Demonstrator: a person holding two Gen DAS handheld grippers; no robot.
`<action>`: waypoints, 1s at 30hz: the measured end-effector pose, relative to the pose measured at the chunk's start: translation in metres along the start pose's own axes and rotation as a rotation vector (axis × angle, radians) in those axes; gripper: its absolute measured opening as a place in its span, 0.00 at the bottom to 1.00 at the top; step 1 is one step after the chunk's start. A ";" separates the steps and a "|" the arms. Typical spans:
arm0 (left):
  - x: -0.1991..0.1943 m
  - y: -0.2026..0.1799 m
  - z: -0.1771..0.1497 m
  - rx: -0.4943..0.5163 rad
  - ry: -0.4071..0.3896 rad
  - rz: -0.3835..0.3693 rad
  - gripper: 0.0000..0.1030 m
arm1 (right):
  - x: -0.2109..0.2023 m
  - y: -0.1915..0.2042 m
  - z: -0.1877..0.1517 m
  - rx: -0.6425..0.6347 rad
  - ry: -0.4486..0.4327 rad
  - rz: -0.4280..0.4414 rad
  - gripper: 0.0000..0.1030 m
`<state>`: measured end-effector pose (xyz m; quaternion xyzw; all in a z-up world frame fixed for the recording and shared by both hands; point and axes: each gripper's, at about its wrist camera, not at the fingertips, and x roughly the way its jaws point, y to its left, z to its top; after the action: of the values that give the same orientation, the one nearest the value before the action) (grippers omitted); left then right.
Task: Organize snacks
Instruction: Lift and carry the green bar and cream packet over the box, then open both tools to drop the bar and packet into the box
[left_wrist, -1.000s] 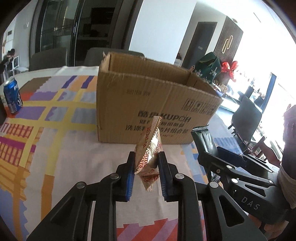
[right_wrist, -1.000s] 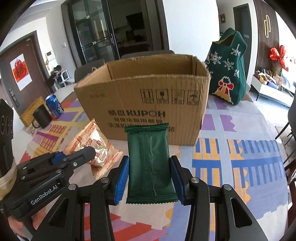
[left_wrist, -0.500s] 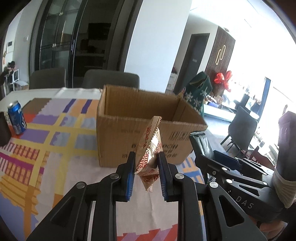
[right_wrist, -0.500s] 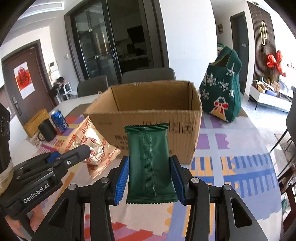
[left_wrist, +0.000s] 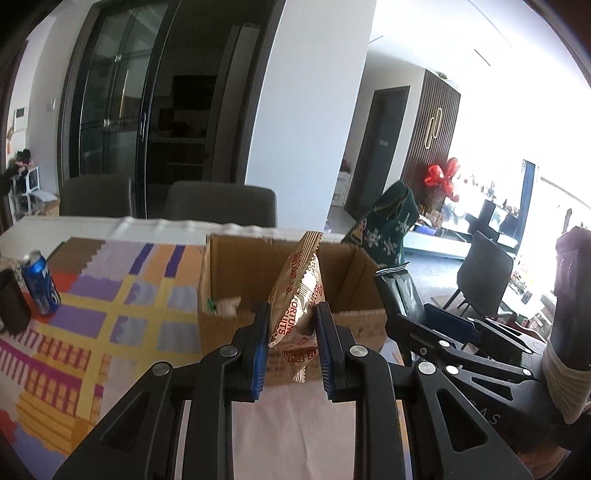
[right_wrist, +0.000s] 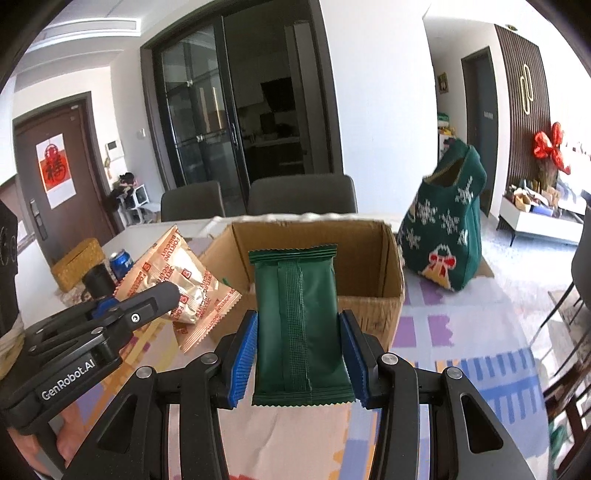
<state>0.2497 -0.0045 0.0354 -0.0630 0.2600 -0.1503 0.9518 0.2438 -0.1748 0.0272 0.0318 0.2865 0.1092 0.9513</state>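
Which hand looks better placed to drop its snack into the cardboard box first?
Probably the right. The right gripper holds the green packet centred before the cardboard box opening. The left gripper holds the biscuit packet equally near, so it is close.

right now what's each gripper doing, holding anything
left gripper: shut on the fortune biscuit packet
right gripper: shut on the dark green snack packet

Big white pillar in the middle. Left of the pillar, dark glass doors; below, two gray chairs. Right of the pillar, dark door, striped wood wall, bright window light.
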 end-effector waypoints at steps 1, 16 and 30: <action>0.001 0.000 0.003 0.002 -0.004 -0.002 0.24 | 0.000 0.001 0.003 -0.004 -0.007 0.001 0.44; 0.034 0.013 0.048 0.035 -0.017 0.031 0.24 | 0.033 -0.003 0.051 -0.031 -0.035 -0.016 0.44; 0.089 0.024 0.052 0.071 0.085 0.087 0.24 | 0.098 -0.017 0.075 -0.066 0.054 -0.075 0.44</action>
<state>0.3549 -0.0081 0.0329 -0.0115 0.2973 -0.1203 0.9471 0.3678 -0.1690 0.0346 -0.0134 0.3092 0.0839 0.9472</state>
